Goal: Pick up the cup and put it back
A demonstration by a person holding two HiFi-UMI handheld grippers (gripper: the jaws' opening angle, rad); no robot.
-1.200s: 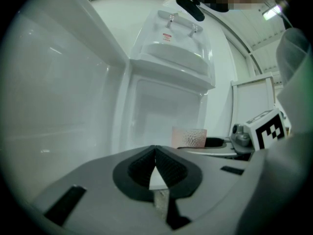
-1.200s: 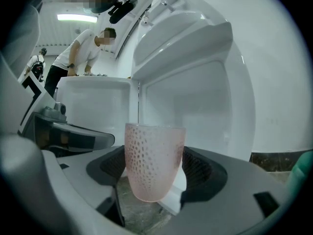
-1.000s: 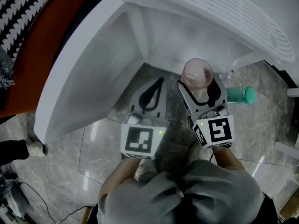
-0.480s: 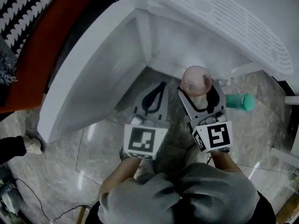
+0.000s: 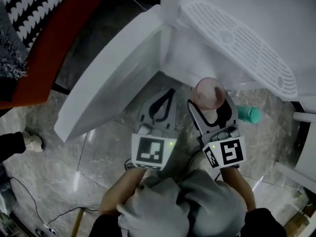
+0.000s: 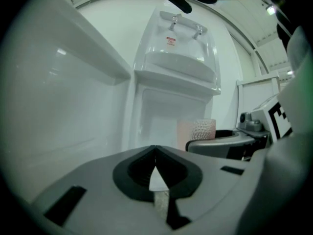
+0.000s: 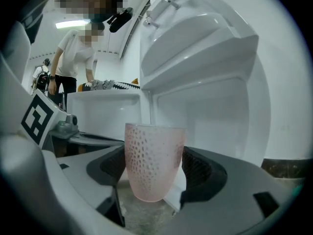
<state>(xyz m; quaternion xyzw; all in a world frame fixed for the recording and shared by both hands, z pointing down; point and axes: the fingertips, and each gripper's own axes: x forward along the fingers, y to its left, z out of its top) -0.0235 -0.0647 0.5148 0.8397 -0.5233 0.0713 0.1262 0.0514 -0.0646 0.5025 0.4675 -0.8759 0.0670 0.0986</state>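
One large white fridge [image 5: 237,43] fills the head view from 10 to 2 o'clock. Its door [image 5: 108,78] is swung wide toward 9 o'clock, so the low compartment is open to reach. Beneath it spreads the grey marble floor [image 5: 98,157]. Both tools sit near 6 o'clock, pointing to 12.

The left tool [image 5: 170,93] has its jaws pressed together on nothing and hangs just beside its partner, probably parked out of the way. The right tool [image 5: 210,102] pinches the pink dimpled cup [image 5: 208,92] by its sides, upright with its mouth up. In the right gripper view the cup's base appears clear of the floor, in front of the fridge's open bottom. Holding it upright suits setting it down flat.

At 3 o'clock of the cup a teal bottle [image 5: 248,114] rests on the floor, near enough to be bumped.
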